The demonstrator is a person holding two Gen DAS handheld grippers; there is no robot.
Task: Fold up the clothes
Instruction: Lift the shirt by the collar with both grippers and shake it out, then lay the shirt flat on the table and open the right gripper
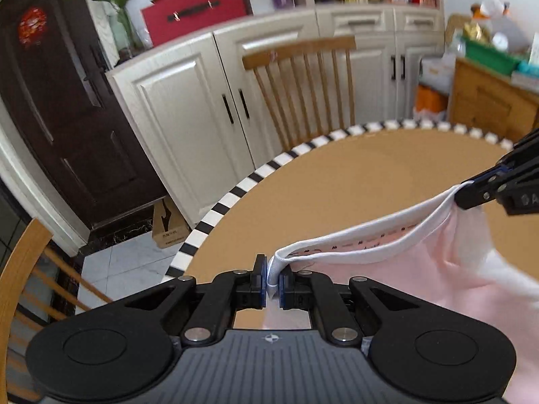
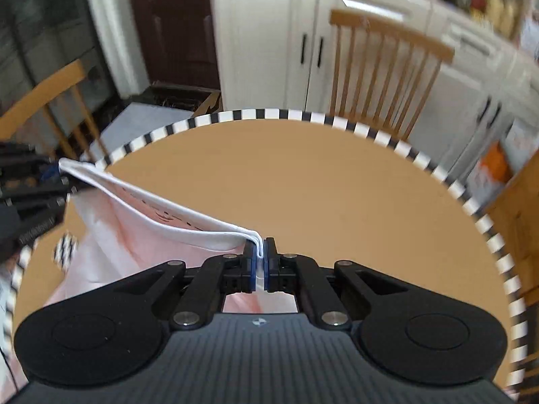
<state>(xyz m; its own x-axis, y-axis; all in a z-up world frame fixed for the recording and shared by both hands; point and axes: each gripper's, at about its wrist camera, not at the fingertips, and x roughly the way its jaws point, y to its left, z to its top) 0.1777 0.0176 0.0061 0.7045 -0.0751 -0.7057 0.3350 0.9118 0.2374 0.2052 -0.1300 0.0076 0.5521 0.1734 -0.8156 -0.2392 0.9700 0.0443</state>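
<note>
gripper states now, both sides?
Left tool: closed on the pink garment's white band.
Right tool: closed on the same band.

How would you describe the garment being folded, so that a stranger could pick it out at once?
Find the round tan table with the black-and-white striped rim. Above it the left gripper and right gripper each pinch one end of a pink garment. Its white band with small dark markings sets it apart.

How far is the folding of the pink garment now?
Done: both ends of the white band are pinched, by the left hand-held gripper and the right hand-held gripper. In hand: the pink garment hangs between them above the round table. Left: no fold shows yet; laying it flat and folding remain.
</note>
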